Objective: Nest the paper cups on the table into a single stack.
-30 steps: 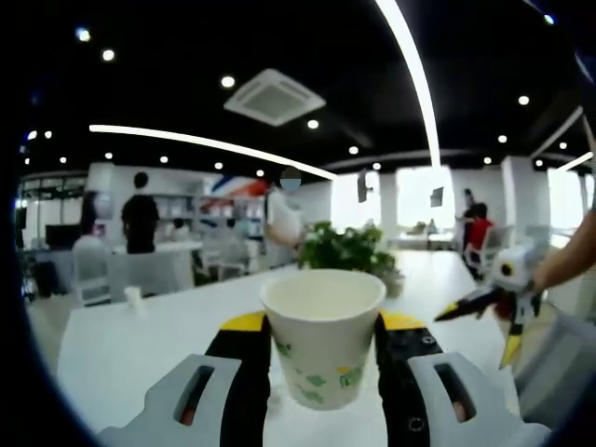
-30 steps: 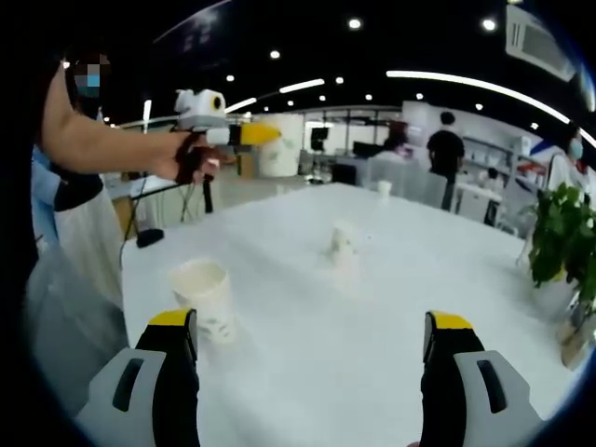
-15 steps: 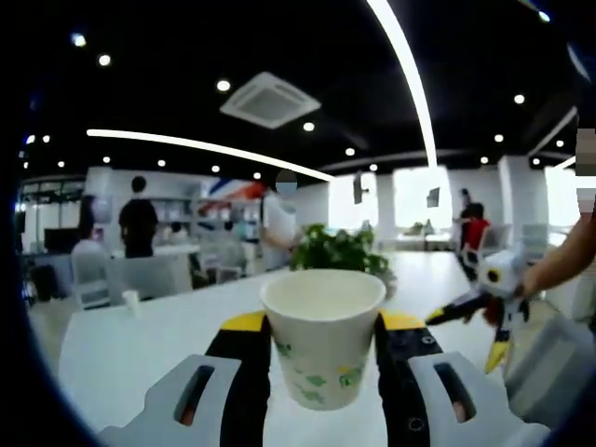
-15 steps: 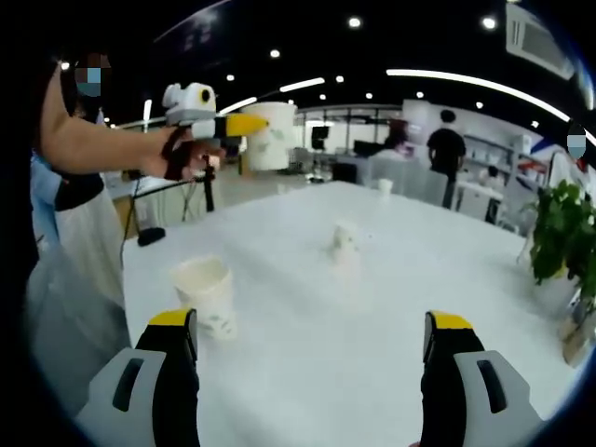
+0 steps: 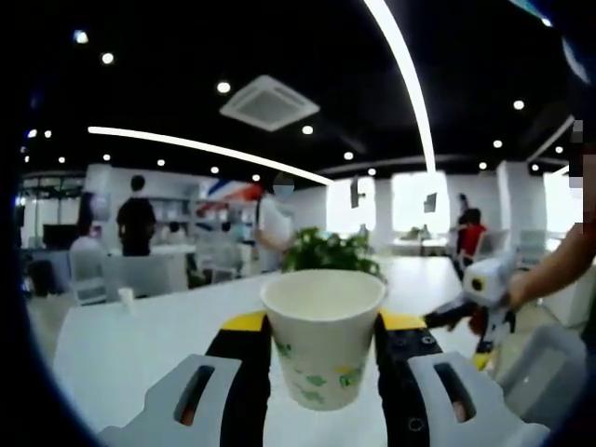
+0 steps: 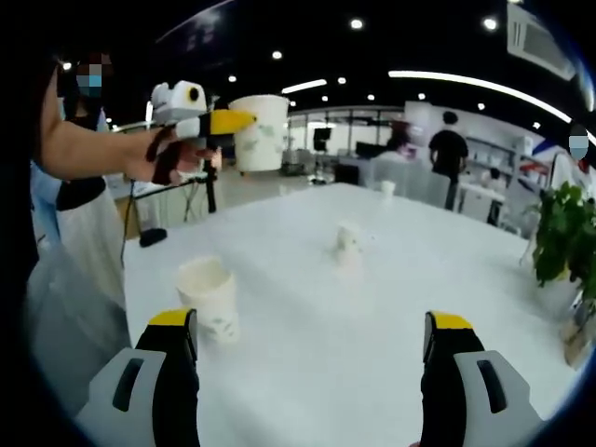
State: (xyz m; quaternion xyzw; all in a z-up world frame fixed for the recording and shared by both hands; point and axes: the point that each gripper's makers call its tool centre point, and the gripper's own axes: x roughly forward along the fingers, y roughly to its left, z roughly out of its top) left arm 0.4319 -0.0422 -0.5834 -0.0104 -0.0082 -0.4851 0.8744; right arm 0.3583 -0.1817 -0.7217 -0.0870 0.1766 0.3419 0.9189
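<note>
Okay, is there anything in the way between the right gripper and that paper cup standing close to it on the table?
Nothing visible. The right gripper is open, and the nearest paper cup stands upright just beyond its left-hand finger, with only bare white table between them. The other cups sit farther back.

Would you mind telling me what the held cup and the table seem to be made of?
The cup in the left gripper looks like matte white paper: rolled rim, thin wall, printed green pattern. The table looks like a smooth white laminate or painted board with a slight sheen; the exact material is unclear.
</note>
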